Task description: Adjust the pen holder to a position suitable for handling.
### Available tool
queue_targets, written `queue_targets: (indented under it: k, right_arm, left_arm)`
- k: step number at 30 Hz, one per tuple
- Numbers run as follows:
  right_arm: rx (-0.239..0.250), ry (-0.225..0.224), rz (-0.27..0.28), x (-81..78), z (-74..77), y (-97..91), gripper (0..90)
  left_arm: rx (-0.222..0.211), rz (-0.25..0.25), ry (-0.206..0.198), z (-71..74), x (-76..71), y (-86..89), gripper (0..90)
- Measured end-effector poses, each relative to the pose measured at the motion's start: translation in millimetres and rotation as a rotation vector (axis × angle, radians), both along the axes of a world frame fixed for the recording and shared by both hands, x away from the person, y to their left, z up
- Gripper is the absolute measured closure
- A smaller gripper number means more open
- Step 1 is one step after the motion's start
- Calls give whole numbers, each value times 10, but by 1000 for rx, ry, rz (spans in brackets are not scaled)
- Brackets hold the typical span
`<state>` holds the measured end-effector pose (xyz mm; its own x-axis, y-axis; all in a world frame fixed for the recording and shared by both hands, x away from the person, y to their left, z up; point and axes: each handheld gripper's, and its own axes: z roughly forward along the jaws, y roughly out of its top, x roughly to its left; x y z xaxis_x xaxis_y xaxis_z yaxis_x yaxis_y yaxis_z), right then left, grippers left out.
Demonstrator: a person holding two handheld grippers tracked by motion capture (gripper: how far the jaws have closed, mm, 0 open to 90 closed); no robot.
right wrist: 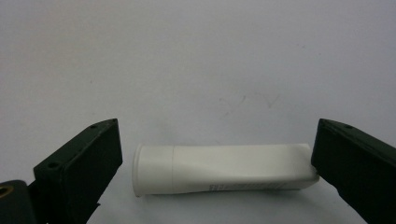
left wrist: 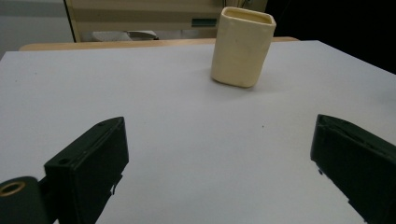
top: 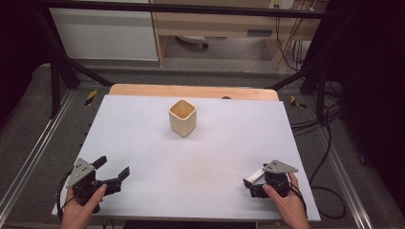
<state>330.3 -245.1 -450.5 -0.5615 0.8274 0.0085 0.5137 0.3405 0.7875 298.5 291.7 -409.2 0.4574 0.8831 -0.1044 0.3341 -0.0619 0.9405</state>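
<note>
White tube [right wrist: 224,169] lengthwise between the open right tongs [right wrist: 217,154].

Even, soft overhead light on the table [top: 157,143], dark surroundings, faint shadows, slightly soft focus throughout.

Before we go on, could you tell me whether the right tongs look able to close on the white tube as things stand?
Probably yes: the right tongs stand open around the white tube, which lies across the gap with nothing between.
</note>
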Motion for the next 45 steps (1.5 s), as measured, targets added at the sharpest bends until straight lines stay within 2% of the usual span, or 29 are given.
queue_targets:
  k: [2,8,23,27,40,45]
  right_arm:
    - [-10,-3,-1,13,-7,-9,25]
    - [5,13,-8,41,-22,-40,21]
    - [-57,82,-1,82,-125,14,13]
    - [-58,92,-6,83,-129,18,15]
    - [-68,91,-12,84,-132,23,33]
    - [-85,104,-5,101,-100,27,39]
  left_arm:
    - [-1,0,0,0,1,-1,45]
    - [-3,-1,0,2,0,3,45]
    - [-2,-4,1,0,0,-3,46]
    - [-1,-4,2,-1,1,-5,46]
    - [2,-7,7,-7,7,-15,48]
    - [10,-12,9,-10,11,-33,49]
